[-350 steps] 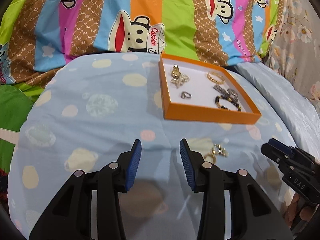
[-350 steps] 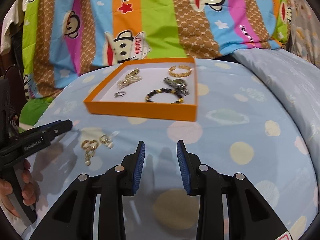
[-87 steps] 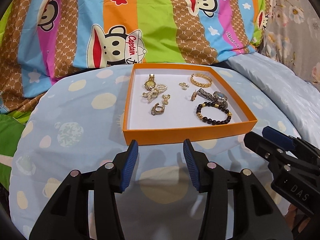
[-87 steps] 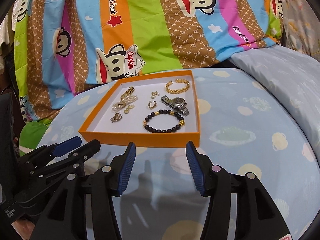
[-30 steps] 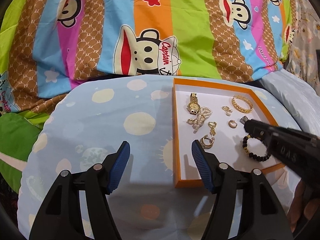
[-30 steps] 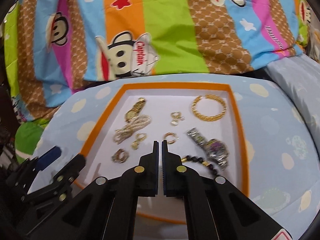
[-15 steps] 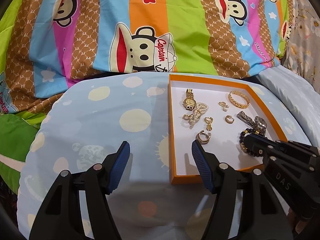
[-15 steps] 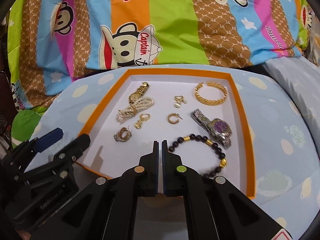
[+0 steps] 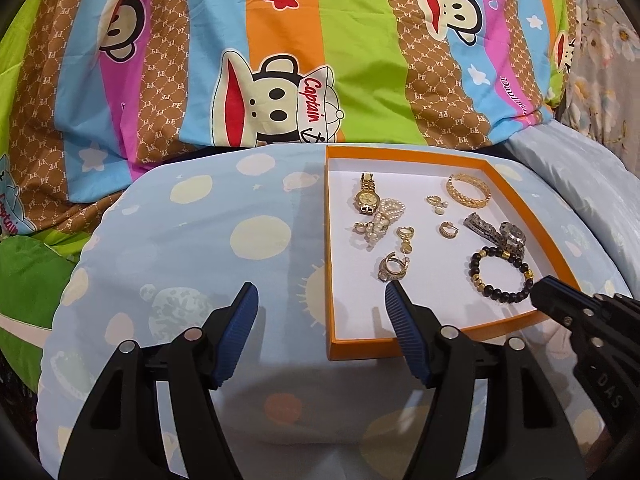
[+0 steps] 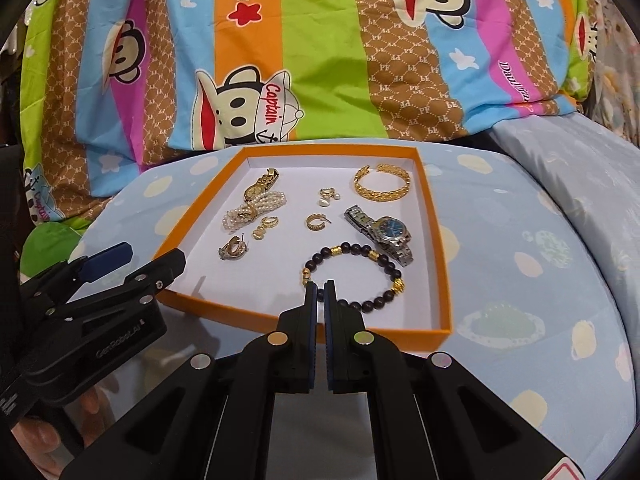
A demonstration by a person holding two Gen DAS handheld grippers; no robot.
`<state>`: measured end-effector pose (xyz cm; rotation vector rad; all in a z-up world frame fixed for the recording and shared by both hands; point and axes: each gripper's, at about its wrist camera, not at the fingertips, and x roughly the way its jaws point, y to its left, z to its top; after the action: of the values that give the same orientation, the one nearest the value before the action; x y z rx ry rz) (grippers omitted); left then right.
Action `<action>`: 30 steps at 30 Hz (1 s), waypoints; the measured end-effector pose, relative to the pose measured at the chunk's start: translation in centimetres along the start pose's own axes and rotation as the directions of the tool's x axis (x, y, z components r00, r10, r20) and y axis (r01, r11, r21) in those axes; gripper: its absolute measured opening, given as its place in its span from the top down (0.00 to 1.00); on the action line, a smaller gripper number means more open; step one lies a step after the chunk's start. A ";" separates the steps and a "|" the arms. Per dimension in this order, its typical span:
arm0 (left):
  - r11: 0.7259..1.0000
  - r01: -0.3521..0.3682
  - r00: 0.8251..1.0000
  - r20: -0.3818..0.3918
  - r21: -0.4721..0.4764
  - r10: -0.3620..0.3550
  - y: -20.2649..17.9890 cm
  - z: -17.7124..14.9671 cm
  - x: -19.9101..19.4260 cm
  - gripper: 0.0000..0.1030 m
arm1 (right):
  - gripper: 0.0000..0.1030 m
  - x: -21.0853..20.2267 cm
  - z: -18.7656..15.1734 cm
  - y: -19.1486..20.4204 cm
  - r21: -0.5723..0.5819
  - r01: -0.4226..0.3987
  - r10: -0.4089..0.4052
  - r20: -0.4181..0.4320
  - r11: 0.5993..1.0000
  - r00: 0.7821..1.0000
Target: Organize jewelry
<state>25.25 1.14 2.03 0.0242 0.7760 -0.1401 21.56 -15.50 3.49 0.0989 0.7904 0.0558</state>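
Note:
An orange tray with a white floor lies on the light blue cushion. In it lie a gold watch, a pearl bracelet, several gold earrings, a gold bangle, a silver watch and a black bead bracelet. My left gripper is open and empty, over the tray's near left corner. My right gripper is shut and empty, just above the tray's near rim by the bead bracelet; it also shows in the left wrist view.
A striped monkey-print blanket rises behind the cushion. A second pale blue cushion lies at the right. The left gripper body stands at the tray's near left corner.
The earrings that lay on the cushion are now in the tray. My right gripper shut inside the tray and has drawn back to its near rim. The left gripper opened wider.

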 end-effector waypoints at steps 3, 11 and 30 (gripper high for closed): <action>1.000 0.004 1.000 -0.001 0.000 -0.004 -0.2 -0.1 -0.2 0.38 | 0.98 -0.8 -0.5 -0.5 0.017 -0.001 0.001 0.009 1.000 1.000; 1.000 -0.006 1.000 0.024 0.017 0.005 -1.2 -0.9 -1.4 0.36 | 0.97 -1.2 -1.7 -0.4 0.005 0.035 -0.035 0.022 0.999 0.999; 0.999 -0.001 0.999 0.033 0.042 -0.001 -3.0 -1.9 -2.8 0.28 | 0.68 -1.8 -1.9 -0.5 0.032 0.034 -0.036 0.051 0.999 0.998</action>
<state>21.51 -1.38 2.70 0.0611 0.7400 -0.1564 18.89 -16.05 3.37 0.1158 0.7410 0.0079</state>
